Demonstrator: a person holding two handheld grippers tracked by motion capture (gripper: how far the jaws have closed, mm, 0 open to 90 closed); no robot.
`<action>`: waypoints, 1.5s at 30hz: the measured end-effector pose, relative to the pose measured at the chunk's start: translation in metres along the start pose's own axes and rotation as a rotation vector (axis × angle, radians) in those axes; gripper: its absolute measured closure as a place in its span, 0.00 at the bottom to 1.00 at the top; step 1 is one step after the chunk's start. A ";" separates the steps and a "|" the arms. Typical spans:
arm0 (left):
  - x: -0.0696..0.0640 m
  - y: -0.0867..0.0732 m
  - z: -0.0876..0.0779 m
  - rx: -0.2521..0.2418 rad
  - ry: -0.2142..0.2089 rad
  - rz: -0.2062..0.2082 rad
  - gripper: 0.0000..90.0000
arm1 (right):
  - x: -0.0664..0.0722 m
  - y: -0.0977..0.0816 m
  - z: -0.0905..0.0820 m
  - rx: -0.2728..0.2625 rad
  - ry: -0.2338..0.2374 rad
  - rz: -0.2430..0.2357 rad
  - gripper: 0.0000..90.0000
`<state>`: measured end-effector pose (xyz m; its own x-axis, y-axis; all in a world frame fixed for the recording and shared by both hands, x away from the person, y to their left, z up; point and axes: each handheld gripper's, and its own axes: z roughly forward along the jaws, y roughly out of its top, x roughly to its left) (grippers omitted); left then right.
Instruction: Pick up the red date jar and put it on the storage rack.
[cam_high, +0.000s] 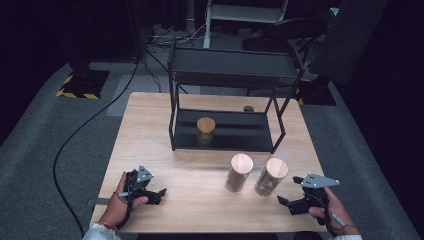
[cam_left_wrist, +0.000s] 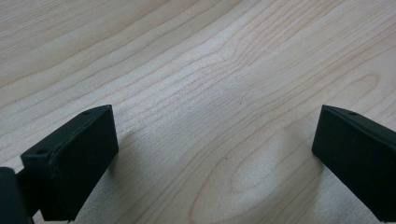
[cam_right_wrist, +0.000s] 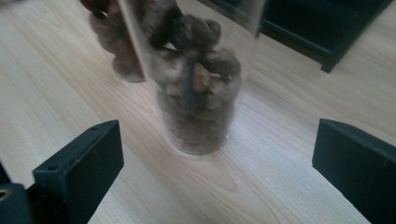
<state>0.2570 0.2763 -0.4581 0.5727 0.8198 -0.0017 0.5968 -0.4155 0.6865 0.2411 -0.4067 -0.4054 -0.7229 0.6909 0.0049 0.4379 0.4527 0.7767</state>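
Seen from above, a pale wooden table (cam_high: 150, 150) fills the middle of the frame, with a black metal shelf (cam_high: 227, 75) standing at its far side. One wood-lidded jar (cam_high: 205, 130) already sits on the shelf's lower level, left of centre. Two more clear jars with wooden lids stand on the table in the lower middle of the frame: the right jar (cam_high: 270, 176), closest to the right gripper (cam_high: 285, 202), and the left jar (cam_high: 239, 172) just beside it, apart but near. The right gripper rests low at the lower right, released, its jaws spread wide with nothing between them. In the right gripper view the right jar (cam_right_wrist: 198, 93) stands straight ahead, centred between the two jaws and filled with dark brown lumps; the left jar (cam_right_wrist: 116, 46) shows at the upper left behind it. The left gripper (cam_high: 162, 192) sits at the lower left of the high view, also released, over bare wood. The step in hand looks like reaching for the right jar. To do it well, slide forward keeping the jar centred, grip the glass body below the lid, and close squarely so it stays upright and does not bump its neighbour.
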 end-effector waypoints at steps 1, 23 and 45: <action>0.000 0.000 0.000 0.000 0.000 0.000 0.00 | 0.002 0.002 -0.001 -0.002 -0.003 -0.002 0.02; 0.000 0.000 0.000 -0.001 0.001 -0.001 0.00 | 0.029 0.024 -0.032 -0.091 -0.015 -0.012 0.02; -0.001 0.000 0.000 -0.001 0.002 -0.001 0.00 | 0.044 0.078 -0.019 -0.076 0.040 -0.166 0.02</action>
<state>0.2565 0.2759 -0.4583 0.5706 0.8212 -0.0010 0.5973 -0.4142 0.6868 0.2334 -0.3519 -0.3327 -0.8033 0.5866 -0.1031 0.2707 0.5138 0.8141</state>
